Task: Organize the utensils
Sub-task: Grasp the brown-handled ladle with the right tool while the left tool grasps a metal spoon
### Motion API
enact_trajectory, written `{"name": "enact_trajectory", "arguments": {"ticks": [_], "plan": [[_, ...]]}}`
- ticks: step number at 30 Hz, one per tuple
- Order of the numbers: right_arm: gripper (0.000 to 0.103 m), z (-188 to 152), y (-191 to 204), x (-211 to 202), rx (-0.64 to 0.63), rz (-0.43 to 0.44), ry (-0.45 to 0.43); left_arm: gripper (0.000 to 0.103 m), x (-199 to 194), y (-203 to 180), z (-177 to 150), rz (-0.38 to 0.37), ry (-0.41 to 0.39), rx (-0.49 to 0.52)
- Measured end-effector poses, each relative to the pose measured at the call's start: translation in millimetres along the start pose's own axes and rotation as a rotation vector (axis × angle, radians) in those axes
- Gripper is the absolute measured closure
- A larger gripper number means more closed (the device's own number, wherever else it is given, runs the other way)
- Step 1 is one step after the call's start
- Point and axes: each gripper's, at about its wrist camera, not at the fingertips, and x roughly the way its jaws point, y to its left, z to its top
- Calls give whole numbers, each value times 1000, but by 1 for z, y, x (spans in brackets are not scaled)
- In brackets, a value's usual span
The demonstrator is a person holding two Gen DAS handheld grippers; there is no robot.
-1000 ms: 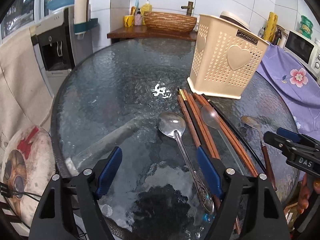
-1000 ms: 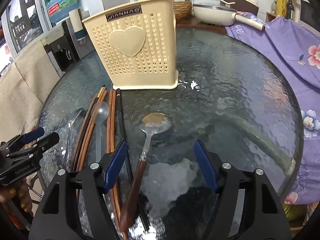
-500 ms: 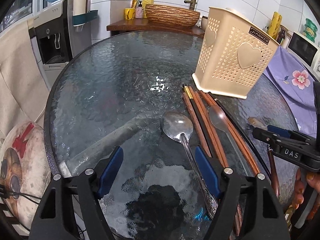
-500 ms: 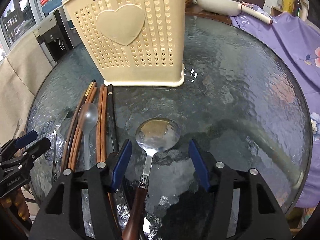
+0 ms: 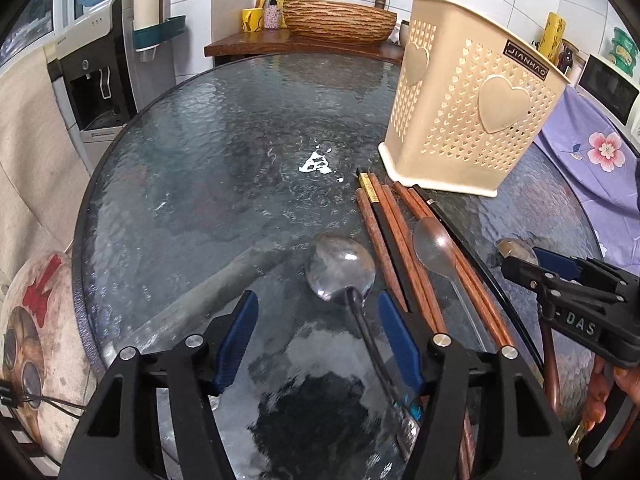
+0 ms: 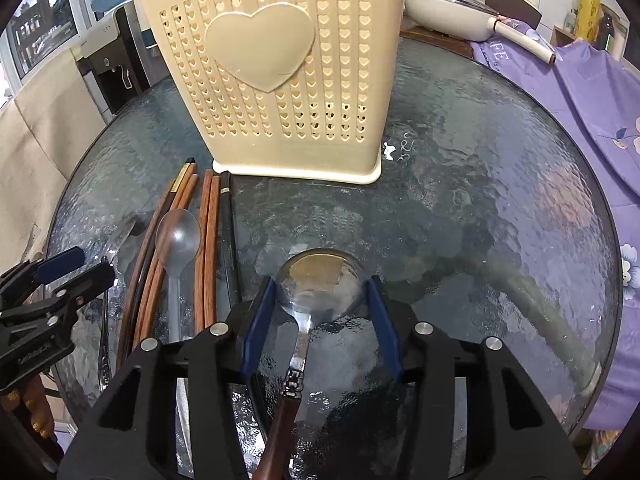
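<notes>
**Both grippers low over spoons on the glass counter**

The right gripper sits just above the round glass counter, its blue fingers spread apart on either side of the bowl of the wooden-handled spoon; the bowl lies between the tips, and whether the pads touch it cannot be told. The left gripper is likewise released, its fingers spread, with the neck of the large metal spoon lying between them, nearer the right one. To the right of that spoon lie wooden and black chopsticks in a loose row, a smaller grey spoon resting among them. The cream utensil basket, perforated with hearts, stands upright at the far ends of the chopsticks.
</notes>
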Motion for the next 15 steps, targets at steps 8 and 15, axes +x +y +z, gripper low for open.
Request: {"name": "enact_trajectory", "arguments": {"ticks": [8,15], "plan": [[55,0,-3,-1,-9,12,3,53,10,-8,12,11,31,-11],[55,1,-1,0,-28,15,12,56,15,-12,22,-7,55,-24]]}}
